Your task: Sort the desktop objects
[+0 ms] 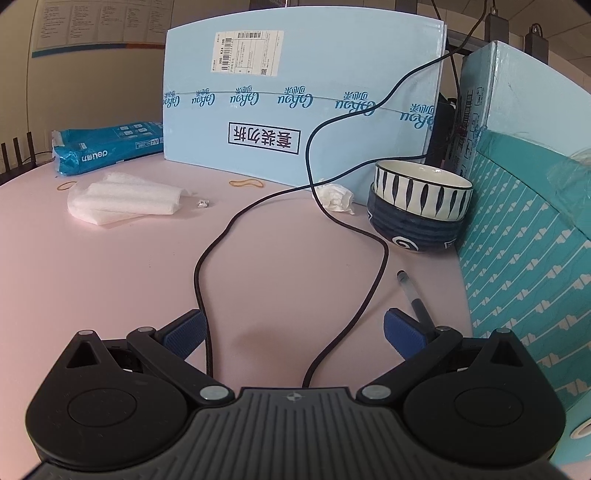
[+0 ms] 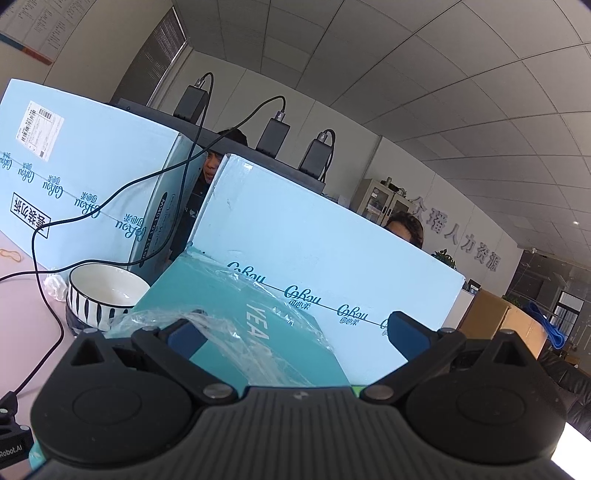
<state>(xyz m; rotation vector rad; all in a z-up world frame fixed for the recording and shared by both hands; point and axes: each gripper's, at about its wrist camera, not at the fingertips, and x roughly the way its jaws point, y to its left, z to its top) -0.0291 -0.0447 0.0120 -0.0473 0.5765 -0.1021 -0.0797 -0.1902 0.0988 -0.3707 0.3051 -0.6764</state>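
Holding both grippers, left [image 1: 291,332] and right [image 2: 295,334], spread empty, we risk snagging the looping black cable [image 1: 207,266] and toppling the stacked ceramic bowls [image 1: 417,206].

Big light-blue cartons [image 1: 303,99] stood at back of pink worktop [image 1: 110,266]; wall poster [image 1: 96,22] top left. Chargers [image 2: 273,136] w/ cables, cabinet [image 2: 380,203], brown box [image 2: 498,325] seen behind.

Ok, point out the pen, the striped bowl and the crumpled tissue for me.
pen [image 1: 413,300], left wrist view, on the middle of its barrel.
striped bowl [image 1: 421,194], left wrist view, on its striped outer wall.
crumpled tissue [image 1: 335,197], left wrist view, on the middle of the white wad.
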